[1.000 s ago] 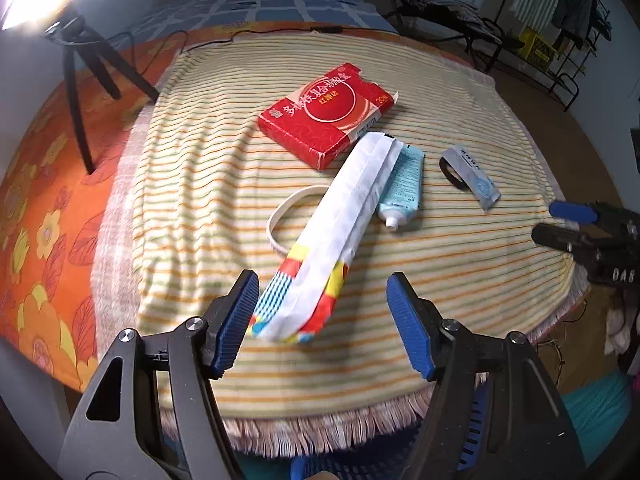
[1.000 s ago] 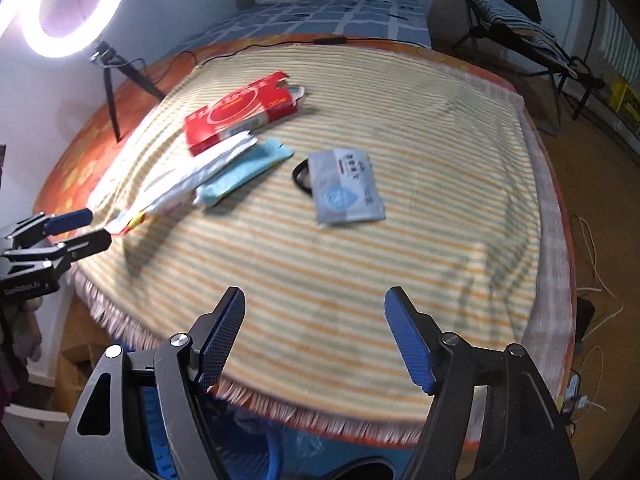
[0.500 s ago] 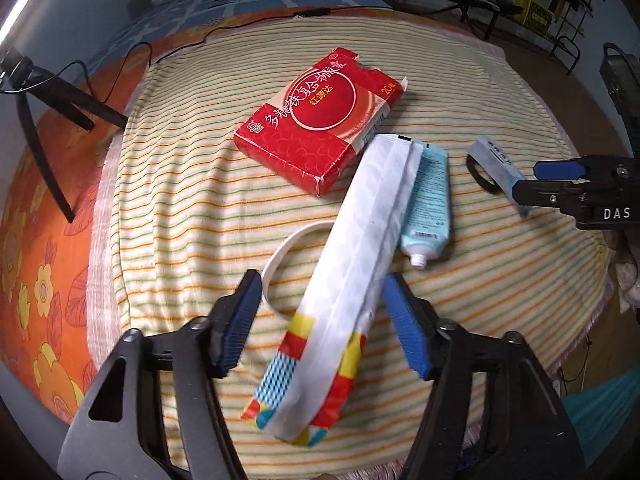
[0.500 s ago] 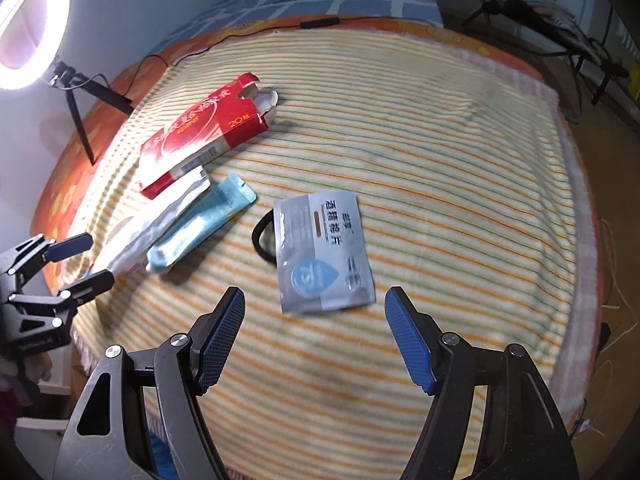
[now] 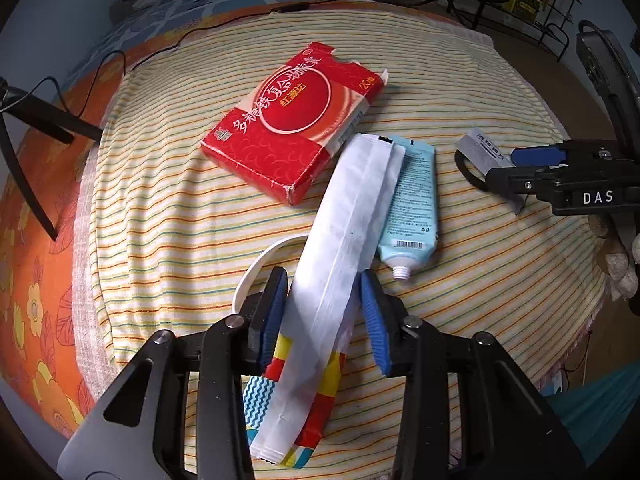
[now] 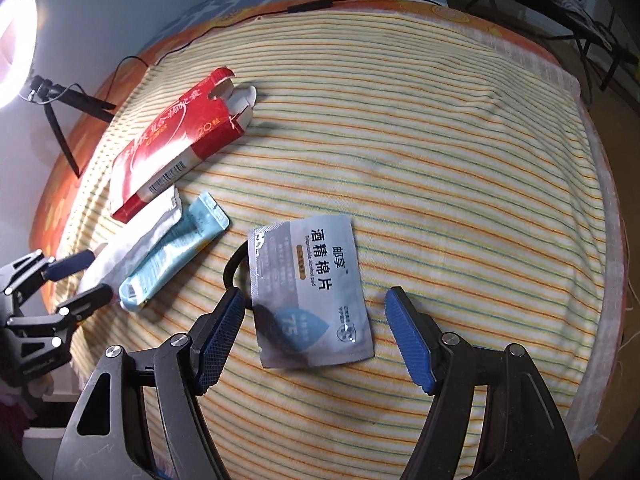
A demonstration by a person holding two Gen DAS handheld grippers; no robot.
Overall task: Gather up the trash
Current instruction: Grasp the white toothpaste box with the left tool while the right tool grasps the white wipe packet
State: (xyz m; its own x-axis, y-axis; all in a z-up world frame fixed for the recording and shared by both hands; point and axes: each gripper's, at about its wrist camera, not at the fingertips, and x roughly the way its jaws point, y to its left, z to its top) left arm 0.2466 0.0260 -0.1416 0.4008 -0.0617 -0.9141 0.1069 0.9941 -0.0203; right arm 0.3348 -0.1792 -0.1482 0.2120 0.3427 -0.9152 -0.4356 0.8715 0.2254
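A long white wrapper (image 5: 344,216) with a colourful end lies on the striped cloth (image 5: 160,200). My left gripper (image 5: 323,292) straddles its lower part. The jaws are closing and the pads stand just off its two edges. A grey alcohol-pad pouch (image 6: 316,264) lies between the spread fingers of my open right gripper (image 6: 314,296), untouched. A red carton (image 5: 292,120) and a light blue tube (image 5: 414,204) lie next to the wrapper. The right gripper (image 5: 516,168) also shows at the left wrist view's right edge, and the left gripper (image 6: 90,276) at the right wrist view's left edge.
A white ring (image 5: 256,268) lies half under the wrapper and a black ring (image 6: 234,264) under the pouch. A tripod (image 5: 36,120) with a ring light (image 6: 16,64) stands at the left on the orange floral sheet (image 5: 36,280). A black cable (image 5: 240,24) crosses the far edge.
My left gripper came forward and down over the wrapper and its jaws narrowed around it. The right gripper moved in over the grey pouch with its jaws unchanged.
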